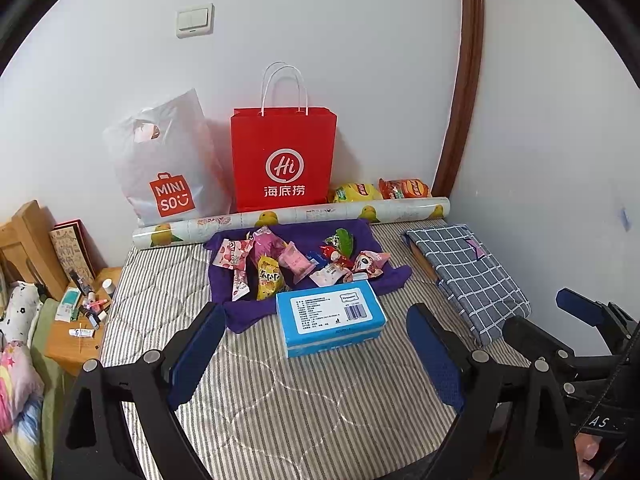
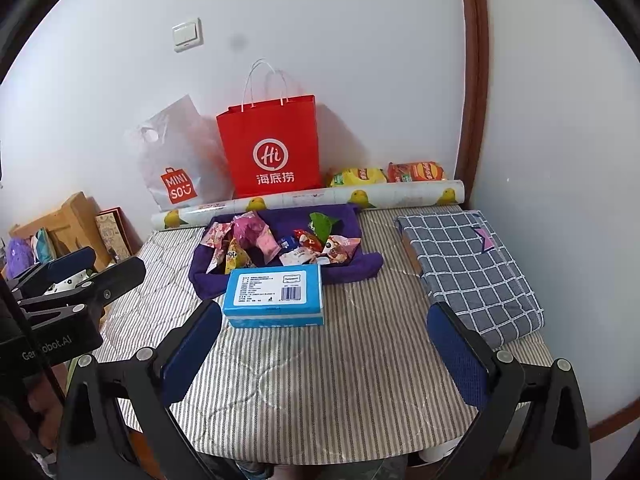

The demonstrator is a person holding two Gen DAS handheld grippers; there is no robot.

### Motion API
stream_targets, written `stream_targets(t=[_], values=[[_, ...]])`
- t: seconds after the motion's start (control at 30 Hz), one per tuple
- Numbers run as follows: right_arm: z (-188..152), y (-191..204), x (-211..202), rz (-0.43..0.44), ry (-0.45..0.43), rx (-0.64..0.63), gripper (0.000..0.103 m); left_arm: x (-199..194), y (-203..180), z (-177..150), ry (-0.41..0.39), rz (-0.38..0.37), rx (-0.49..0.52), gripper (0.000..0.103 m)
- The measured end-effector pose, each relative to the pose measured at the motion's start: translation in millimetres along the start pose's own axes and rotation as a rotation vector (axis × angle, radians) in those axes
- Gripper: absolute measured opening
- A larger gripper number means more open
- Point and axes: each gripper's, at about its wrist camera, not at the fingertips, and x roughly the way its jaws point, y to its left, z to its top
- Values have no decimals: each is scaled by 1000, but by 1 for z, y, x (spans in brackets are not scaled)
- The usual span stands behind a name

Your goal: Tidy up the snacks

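Observation:
Several small snack packets (image 1: 280, 264) (image 2: 276, 240), pink, yellow, green and red, lie heaped on a purple cloth (image 1: 360, 240) (image 2: 352, 268) on a striped bed. A blue box (image 1: 330, 322) (image 2: 274, 294) lies flat in front of the cloth. Two chip bags, one yellow (image 1: 354, 192) (image 2: 358, 177) and one orange (image 1: 404, 189) (image 2: 416, 172), lie by the wall. My left gripper (image 1: 316, 356) is open and empty, near the box's front. My right gripper (image 2: 326, 354) is open and empty, short of the box. It also shows at the right of the left wrist view (image 1: 560, 320).
A red paper bag (image 1: 282, 160) (image 2: 272, 148) and a white Miniso bag (image 1: 168, 168) (image 2: 176, 160) stand against the wall behind a printed roll (image 1: 296, 216) (image 2: 312, 198). A folded checked cloth (image 1: 468, 276) (image 2: 468, 268) lies right. A cluttered wooden stand (image 1: 76, 320) is left of the bed.

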Motion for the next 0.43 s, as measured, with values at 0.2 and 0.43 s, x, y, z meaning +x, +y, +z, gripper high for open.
stream_targets(t=[0.2,0.43], values=[[0,0,0,2,-3,-1,101,-1,1,0,-2,0,-1,92],[1,3,-3,4,-7,-8,101,-2,2,0,-7,4,-2,92]])
